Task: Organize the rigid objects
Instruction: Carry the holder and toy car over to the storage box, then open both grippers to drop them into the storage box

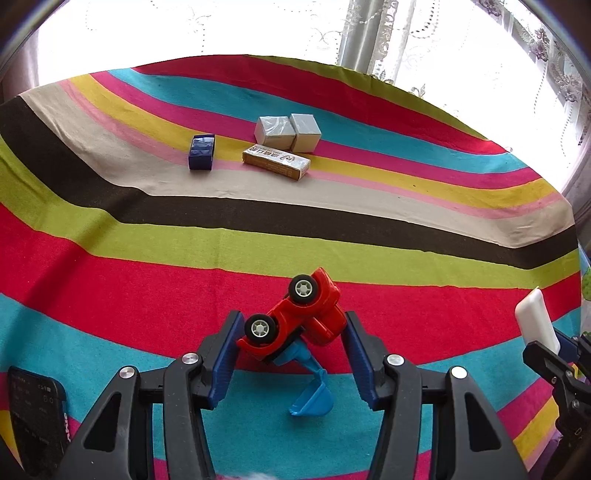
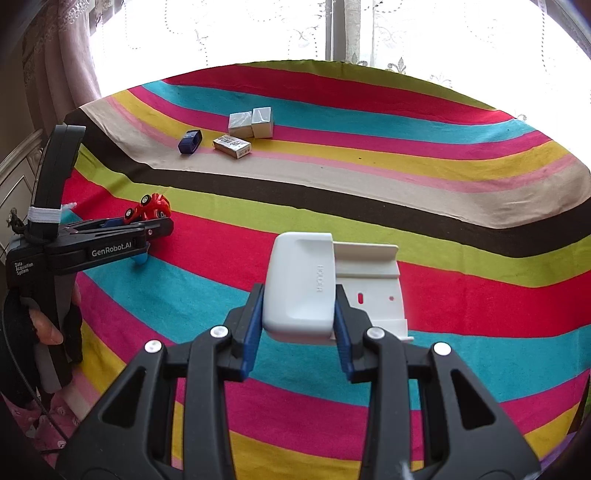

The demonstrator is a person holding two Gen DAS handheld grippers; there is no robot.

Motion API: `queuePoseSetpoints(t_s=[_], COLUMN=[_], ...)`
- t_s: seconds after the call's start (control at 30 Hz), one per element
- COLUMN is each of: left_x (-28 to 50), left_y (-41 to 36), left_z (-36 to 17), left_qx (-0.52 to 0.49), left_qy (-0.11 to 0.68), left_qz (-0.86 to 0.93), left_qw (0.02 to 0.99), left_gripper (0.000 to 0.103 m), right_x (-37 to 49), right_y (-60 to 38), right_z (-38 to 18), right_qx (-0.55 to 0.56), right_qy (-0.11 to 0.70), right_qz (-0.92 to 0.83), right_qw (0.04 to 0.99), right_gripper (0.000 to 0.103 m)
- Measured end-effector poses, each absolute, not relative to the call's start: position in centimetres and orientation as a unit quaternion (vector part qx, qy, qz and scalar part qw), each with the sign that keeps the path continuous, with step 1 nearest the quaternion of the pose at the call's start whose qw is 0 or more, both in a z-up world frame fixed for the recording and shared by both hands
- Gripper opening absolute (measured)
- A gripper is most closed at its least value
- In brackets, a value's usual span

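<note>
Left gripper (image 1: 290, 345) is clamped on the red plastic toy digger with a blue scoop (image 1: 295, 321), tipped wheels-up. Right gripper (image 2: 299, 325) pinches the white plastic holder (image 2: 301, 288). Both probably headed for the small boxes (image 1: 284, 133) grouped at the far side of the striped cloth (image 1: 147, 295).

A striped cloth (image 1: 147, 295) in red, turquoise, green, brown, beige, pink and yellow bands is spread over the table. Beyond its far edge, bright daylight is admitted through a window (image 2: 221, 33) hung with embroidered lace curtains (image 1: 384, 33). Pale panelled furniture (image 2: 14, 173) is seen at far left.
</note>
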State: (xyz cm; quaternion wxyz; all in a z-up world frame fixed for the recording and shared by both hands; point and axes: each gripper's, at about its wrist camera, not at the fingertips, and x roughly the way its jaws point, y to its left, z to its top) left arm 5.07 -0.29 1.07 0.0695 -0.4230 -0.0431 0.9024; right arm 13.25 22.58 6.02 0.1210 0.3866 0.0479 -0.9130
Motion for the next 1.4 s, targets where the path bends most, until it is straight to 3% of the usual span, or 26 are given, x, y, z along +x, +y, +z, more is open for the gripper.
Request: queuePoseSetpoints(t_s=[0.37, 1.4], left_x=[10.1, 19.9], left_y=[3.1, 17.8], left_z=[2.3, 6.7], left_qx=[-0.433, -0.409], left_qy=[-0.036, 0.123], left_qz=[0.891, 0.858], left_qw=[0.136, 0.284], left_gripper=[0.055, 0.055], right_x=[16.9, 29.4], right_y=[25.7, 37.5], right_z=[6.5, 9.6], right_qx=[0.383, 0.354], right_qy=[0.044, 0.042], right_qz=[-0.916, -0.934], right_qw=[0.107, 0.015], right_gripper=[0.039, 0.039])
